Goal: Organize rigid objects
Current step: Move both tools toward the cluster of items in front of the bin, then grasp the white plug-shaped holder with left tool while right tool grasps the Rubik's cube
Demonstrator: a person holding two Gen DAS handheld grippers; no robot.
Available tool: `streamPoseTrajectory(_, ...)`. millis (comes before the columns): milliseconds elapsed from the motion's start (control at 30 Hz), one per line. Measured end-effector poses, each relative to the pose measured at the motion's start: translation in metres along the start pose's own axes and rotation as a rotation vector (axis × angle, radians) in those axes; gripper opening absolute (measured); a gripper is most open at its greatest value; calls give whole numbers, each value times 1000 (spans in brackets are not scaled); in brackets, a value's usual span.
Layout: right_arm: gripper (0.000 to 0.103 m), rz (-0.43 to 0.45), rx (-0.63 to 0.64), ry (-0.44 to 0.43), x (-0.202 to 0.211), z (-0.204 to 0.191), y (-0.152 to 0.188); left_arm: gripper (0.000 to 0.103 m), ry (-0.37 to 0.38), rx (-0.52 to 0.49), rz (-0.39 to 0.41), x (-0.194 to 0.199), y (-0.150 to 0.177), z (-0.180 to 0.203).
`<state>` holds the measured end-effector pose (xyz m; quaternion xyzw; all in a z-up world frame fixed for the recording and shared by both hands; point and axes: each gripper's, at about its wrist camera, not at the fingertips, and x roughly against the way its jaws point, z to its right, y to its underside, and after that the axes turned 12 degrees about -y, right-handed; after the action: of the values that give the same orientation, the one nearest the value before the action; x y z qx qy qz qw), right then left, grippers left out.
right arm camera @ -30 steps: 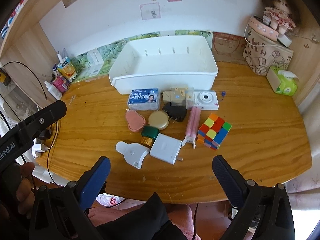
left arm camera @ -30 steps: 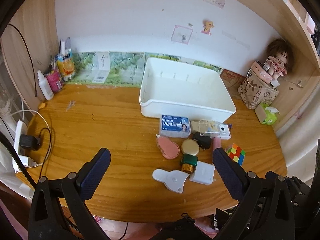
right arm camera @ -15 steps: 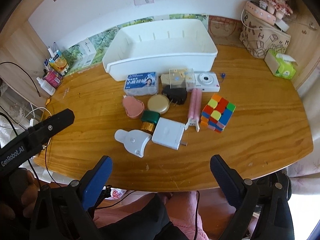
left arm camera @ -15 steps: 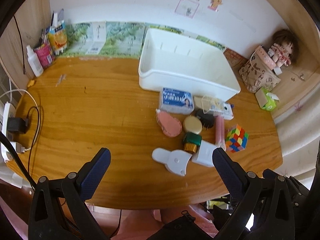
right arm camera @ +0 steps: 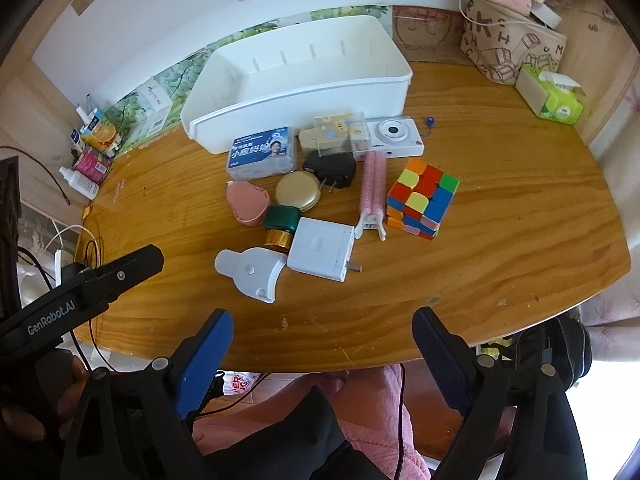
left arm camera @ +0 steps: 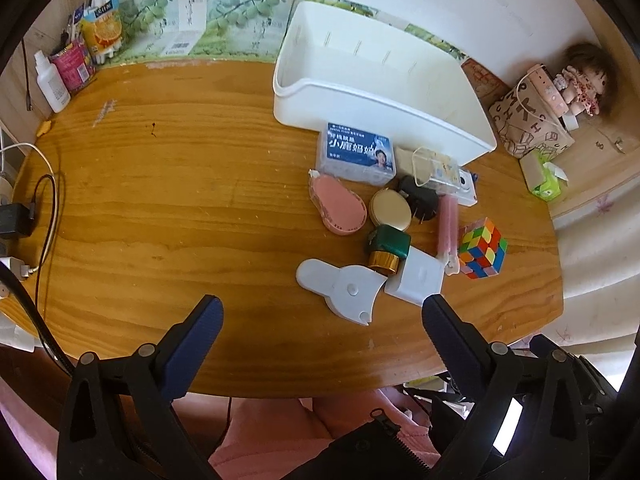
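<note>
An empty white bin (left arm camera: 380, 92) (right arm camera: 304, 80) stands at the back of the wooden table. In front of it lies a cluster of small objects: a blue box (left arm camera: 358, 152), a pink case (left arm camera: 338, 208), a round gold compact (right arm camera: 298, 190), a green-and-gold bottle (left arm camera: 388, 246), a white charger (right arm camera: 322, 248), a white fan-shaped piece (right arm camera: 250, 272), a pink roller (right arm camera: 374, 188), a white camera (right arm camera: 394, 136) and a colour cube (left arm camera: 482, 247) (right arm camera: 422, 198). My left gripper (left arm camera: 320, 320) and right gripper (right arm camera: 322, 328) are both open and empty, held above the table's near edge.
Bottles and packets (left arm camera: 80, 60) stand at the back left. Cables and plugs (left arm camera: 24, 208) lie at the left edge. A patterned bag with a doll (left arm camera: 552, 100) and a green tissue pack (right arm camera: 554, 96) stand at the back right. The left gripper's body (right arm camera: 80, 292) shows in the right wrist view.
Both grippers have risen and tilted down over the table, so the objects now lie more toward the middle of each view. Nothing on the table has moved. Both grippers stay open.
</note>
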<state>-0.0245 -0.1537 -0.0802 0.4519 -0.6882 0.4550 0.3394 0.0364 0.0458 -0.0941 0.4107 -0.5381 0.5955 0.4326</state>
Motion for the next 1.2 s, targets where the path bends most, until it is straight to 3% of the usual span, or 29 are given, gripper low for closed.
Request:
streamPoseTrajectory(400, 89, -21, -77, -35, -9, 33, -19, 99, -10, 41, -149, -33, -16, 14)
streamPoseTrajectory(600, 86, -54, -144, -65, -24, 61, -43, 98, -26, 116, -267, -58, -28, 17)
streamPoseTrajectory(800, 86, -121, -219, -105, -46, 90, -75, 96, -51, 246, -407, -86, -35, 12)
streamPoseTrajectory(1200, 83, -300, -317, -95, -92, 125, -111, 93, -62, 425, -585, -123, -31, -5)
